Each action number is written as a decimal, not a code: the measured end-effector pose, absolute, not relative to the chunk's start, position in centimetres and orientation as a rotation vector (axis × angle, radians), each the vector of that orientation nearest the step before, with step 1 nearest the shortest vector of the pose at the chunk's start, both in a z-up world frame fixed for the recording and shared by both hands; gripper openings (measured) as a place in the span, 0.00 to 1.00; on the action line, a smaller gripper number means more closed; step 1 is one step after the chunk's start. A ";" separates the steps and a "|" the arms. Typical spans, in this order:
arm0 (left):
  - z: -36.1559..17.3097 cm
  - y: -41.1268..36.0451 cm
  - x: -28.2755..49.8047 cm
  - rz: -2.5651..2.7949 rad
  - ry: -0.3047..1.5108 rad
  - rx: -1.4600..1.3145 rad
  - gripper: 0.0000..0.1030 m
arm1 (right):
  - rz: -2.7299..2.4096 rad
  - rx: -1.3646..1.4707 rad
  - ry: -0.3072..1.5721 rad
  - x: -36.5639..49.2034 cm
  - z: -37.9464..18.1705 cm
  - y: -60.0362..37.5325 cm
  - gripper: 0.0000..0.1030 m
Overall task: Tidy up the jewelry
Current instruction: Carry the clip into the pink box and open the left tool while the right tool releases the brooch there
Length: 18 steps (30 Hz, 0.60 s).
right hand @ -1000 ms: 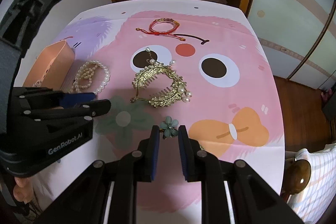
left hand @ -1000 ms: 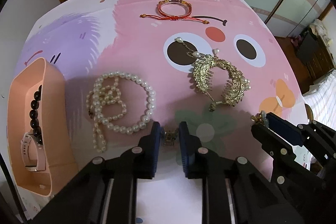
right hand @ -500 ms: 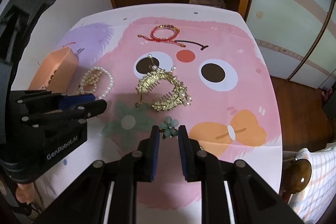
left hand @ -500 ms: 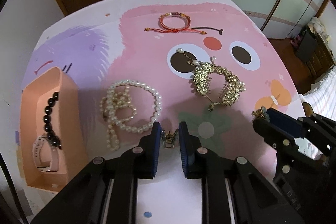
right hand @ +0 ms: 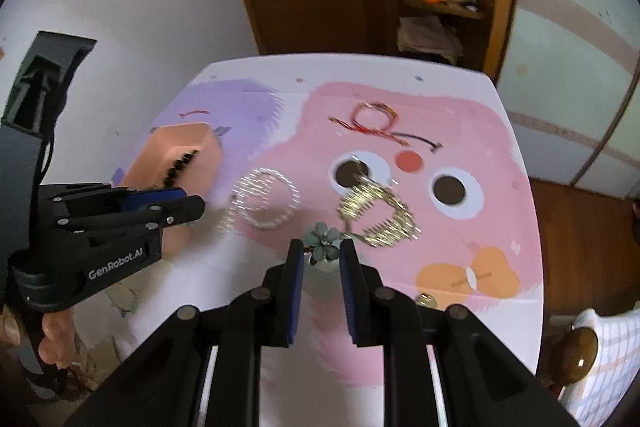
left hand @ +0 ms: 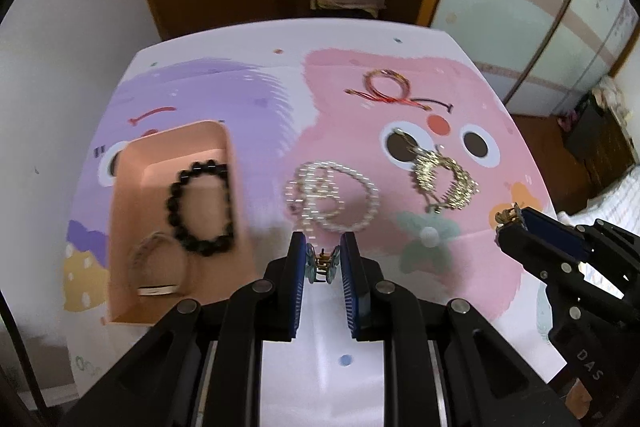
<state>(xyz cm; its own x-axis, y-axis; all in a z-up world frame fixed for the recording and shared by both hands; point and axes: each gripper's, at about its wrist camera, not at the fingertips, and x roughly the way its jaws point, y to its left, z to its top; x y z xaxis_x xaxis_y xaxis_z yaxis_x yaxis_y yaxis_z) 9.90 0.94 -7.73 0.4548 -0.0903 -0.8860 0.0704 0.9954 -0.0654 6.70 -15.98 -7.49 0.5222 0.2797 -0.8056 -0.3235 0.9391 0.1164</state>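
My left gripper (left hand: 322,259) is shut on a small teal flower clip (left hand: 321,264) with a gold claw, held above the table's near edge. Just left of it stands the pink box (left hand: 128,211), holding a black bead bracelet (left hand: 202,207) and a pale watch band (left hand: 158,267). My right gripper (right hand: 322,255) is shut on a second teal flower clip (right hand: 321,245), also lifted off the cloth. On the cloth lie a pearl necklace (left hand: 332,199), a gold hair comb (left hand: 444,179) and a red cord bracelet (left hand: 386,87).
The cartoon tablecloth (right hand: 460,131) covers a small table with drops on all sides. A small gold piece (right hand: 426,301) lies near the front right edge. A wooden door and shelf (right hand: 432,7) stand behind. A person's hand (right hand: 48,339) holds the left gripper's handle.
Both grippers have risen from the cloth with their clips. The left one has drifted left, so the pink box's inside now shows beside it. The jewelry on the cloth has not moved.
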 end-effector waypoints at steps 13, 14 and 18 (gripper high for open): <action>-8.0 12.8 9.4 0.046 1.066 -0.205 0.15 | 0.517 -0.094 0.934 7.8 -4.8 -6.0 0.17; -8.2 13.5 9.5 0.054 1.065 -0.214 0.15 | 0.531 -0.093 0.940 8.1 -4.8 -5.2 0.17; -9.1 15.4 10.0 0.077 1.067 -0.227 0.15 | 0.579 -0.108 0.955 9.3 -5.0 -1.8 0.17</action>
